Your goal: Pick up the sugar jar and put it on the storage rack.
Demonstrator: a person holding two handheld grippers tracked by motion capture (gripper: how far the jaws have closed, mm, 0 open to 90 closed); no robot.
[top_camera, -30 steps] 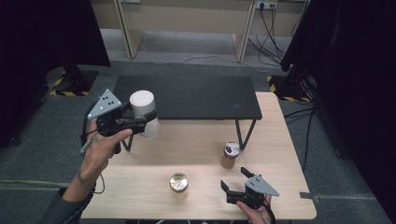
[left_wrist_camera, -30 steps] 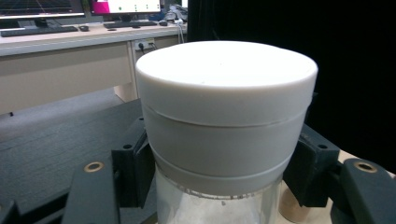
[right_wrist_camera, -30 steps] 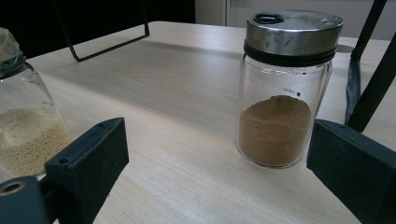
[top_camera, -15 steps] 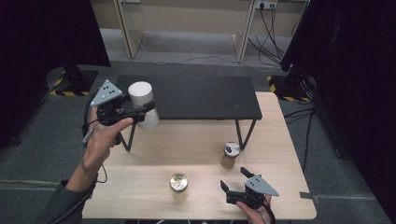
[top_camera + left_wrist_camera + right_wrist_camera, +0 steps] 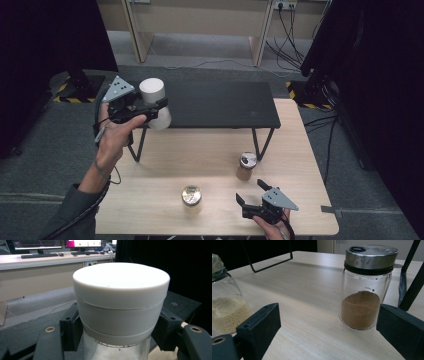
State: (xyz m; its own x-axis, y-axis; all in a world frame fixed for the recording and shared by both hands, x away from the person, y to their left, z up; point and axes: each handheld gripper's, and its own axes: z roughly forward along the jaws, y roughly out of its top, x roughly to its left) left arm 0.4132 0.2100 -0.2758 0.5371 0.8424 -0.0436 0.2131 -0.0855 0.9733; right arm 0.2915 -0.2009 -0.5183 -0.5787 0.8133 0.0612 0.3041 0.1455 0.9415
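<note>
Jar w/ white lid (image 5: 154,102) gripped by left gripper (image 5: 145,107), jaws pinching just under the lid so it hangs upright, raised at the black shelf's (image 5: 220,104) left end, prob. for setting down there. Right gripper (image 5: 248,201) rests low on table (image 5: 150,165), jaws spread, empty, facing brown-powder jar (image 5: 364,290); grain jar (image 5: 224,310) nearby.

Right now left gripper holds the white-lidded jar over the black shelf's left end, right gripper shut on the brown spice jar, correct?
Not quite. The right gripper is open, its jaws wide apart, the brown spice jar standing free ahead in the right gripper view. The rest holds.
</note>
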